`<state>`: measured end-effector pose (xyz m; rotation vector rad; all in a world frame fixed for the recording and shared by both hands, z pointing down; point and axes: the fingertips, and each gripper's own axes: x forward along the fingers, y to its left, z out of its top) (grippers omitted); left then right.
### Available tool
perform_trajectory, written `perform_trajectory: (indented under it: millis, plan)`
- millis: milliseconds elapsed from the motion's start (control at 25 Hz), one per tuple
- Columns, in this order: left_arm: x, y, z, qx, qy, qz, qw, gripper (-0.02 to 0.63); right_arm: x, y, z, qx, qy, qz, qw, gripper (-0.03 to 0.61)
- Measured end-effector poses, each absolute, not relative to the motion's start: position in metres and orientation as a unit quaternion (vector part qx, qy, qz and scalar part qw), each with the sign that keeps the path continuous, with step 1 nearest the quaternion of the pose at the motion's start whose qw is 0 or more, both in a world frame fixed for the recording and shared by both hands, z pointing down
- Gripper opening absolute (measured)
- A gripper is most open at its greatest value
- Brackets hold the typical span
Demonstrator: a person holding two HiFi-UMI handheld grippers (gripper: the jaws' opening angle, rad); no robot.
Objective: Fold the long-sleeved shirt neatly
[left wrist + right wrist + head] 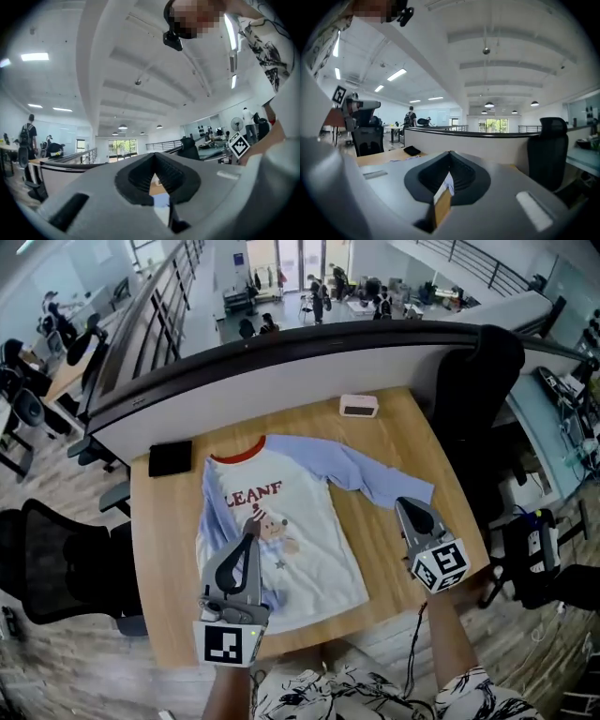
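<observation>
The long-sleeved shirt (302, 514) lies flat on the wooden table (394, 442), face up. It has a white body, a red collar, red lettering and light blue sleeves. One sleeve (380, 480) stretches out to the right; the other lies along the body's left side. My left gripper (248, 540) hovers over the shirt's lower left part, shut and holding nothing. My right gripper (410, 505) hangs just past the right sleeve's cuff, also shut and holding nothing. In the left gripper view the jaws (154, 157) are together, and in the right gripper view (450, 153) likewise.
A black flat item (170, 458) lies at the table's back left and a small white device (359, 406) at the back edge. A curved partition (281, 367) runs behind the table. Black office chairs stand at the right (483, 381) and the left (56, 559).
</observation>
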<state>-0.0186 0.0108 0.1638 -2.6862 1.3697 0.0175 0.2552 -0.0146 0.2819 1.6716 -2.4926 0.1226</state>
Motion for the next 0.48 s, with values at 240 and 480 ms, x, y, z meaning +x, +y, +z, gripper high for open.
perform_trajectory:
  millis: [240,480]
  plan:
    - [0.050,-0.022,0.196,-0.925,0.375,-0.014,0.063,0.005,0.342,0.015,0.285,0.611,-0.783,0.020,0.110,0.006]
    - [0.090,-0.090,0.275,-0.917,0.386,-0.093,0.043,0.014,0.429,-0.001,0.348,0.642,-0.746,0.122,0.128,0.009]
